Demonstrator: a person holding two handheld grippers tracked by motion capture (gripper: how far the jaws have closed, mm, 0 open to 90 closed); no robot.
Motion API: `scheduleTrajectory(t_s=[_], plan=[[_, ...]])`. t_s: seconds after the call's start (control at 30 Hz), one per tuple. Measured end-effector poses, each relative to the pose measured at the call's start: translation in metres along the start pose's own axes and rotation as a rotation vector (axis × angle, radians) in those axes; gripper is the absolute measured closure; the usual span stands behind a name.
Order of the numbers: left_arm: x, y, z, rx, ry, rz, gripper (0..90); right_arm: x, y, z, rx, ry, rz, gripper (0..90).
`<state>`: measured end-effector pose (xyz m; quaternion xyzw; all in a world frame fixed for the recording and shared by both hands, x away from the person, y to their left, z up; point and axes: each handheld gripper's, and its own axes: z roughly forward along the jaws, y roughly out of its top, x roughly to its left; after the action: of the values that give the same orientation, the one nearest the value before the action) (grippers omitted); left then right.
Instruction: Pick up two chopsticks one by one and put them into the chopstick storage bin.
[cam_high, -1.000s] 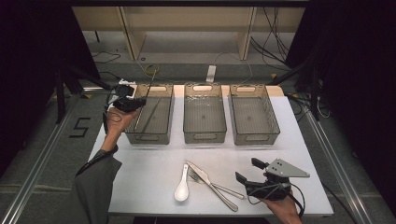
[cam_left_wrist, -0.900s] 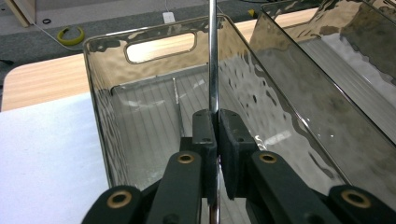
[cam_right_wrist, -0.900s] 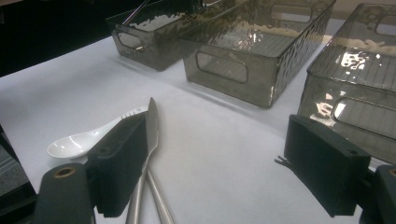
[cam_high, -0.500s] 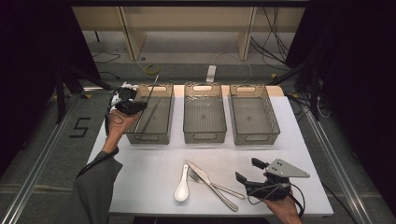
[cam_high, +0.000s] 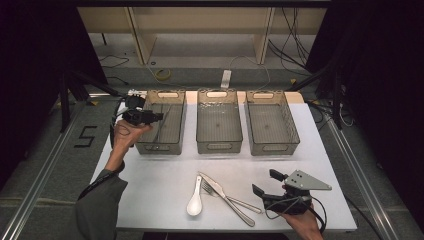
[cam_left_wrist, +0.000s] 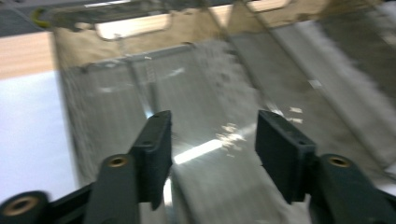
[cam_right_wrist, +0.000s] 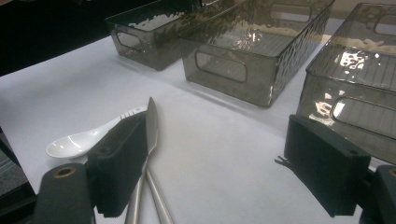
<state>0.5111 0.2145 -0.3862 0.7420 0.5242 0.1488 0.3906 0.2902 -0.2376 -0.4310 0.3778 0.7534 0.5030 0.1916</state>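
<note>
- Looking down from the high view, the left gripper (cam_high: 159, 117) hangs over the near-left rim of the left bin (cam_high: 176, 97), the leftmost of three smoked plastic bins at the back of the table (cam_high: 150, 200). Its jaws point toward three o'clock, into the bin; how wide they stand is too small to tell here. A thin rod-like piece (cam_high: 166, 120), perhaps a chopstick, leans inside that bin just past the jaws. The right gripper (cam_high: 266, 184) rests at the table's near-right, jaws spread wide and aimed toward nine o'clock. The knife (cam_high: 226, 196), fork (cam_high: 245, 204) and white spoon (cam_high: 194, 202) lie just beyond those jaws, at about nine o'clock from them. Knife and fork run roughly from ten o'clock to four o'clock, with the handles toward this gripper; it is by far the nearer tool.
- Looking along the left gripper view, the jaws stand wide apart with nothing between them, above the ribbed floor of the left bin (cam_left_wrist: 210, 116). Blur hides finer detail.
- Looking along the right gripper view, the jaws are wide and empty. The knife (cam_right_wrist: 151, 126) runs up from six o'clock beside the left jaw, with the spoon (cam_right_wrist: 77, 142) at ten o'clock. I judge the next grasp falls to this gripper, closing across the knife's long axis.
</note>
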Motion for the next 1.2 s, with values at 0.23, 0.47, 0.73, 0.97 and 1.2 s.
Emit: scheduleTrajectory(t_s=[0.23, 0.47, 0.73, 0.97, 1.2], plan=[[-0.023, -0.018, -0.019, 0.008, -0.062, -0.005, 32.9, 0.000, 0.000, 0.000, 0.007, 0.000, -0.001, 22.6], [-0.049, -0.030, -0.028, 0.046, -0.101, 0.022, 27.2, 0.001, 0.001, 0.001, 0.009, 0.003, -0.008, 22.6], [-0.070, -0.049, -0.032, 0.094, -0.114, 0.040, 23.4, 0.001, 0.000, 0.002, 0.012, 0.011, -0.008, 22.5], [-0.083, -0.066, -0.034, 0.123, -0.140, 0.037, 22.1, 0.001, 0.000, 0.001, 0.013, 0.011, -0.009, 22.5], [-0.089, -0.079, -0.029, 0.141, -0.145, 0.037, 21.3, 0.000, 0.000, 0.002, 0.015, 0.009, -0.005, 22.5]])
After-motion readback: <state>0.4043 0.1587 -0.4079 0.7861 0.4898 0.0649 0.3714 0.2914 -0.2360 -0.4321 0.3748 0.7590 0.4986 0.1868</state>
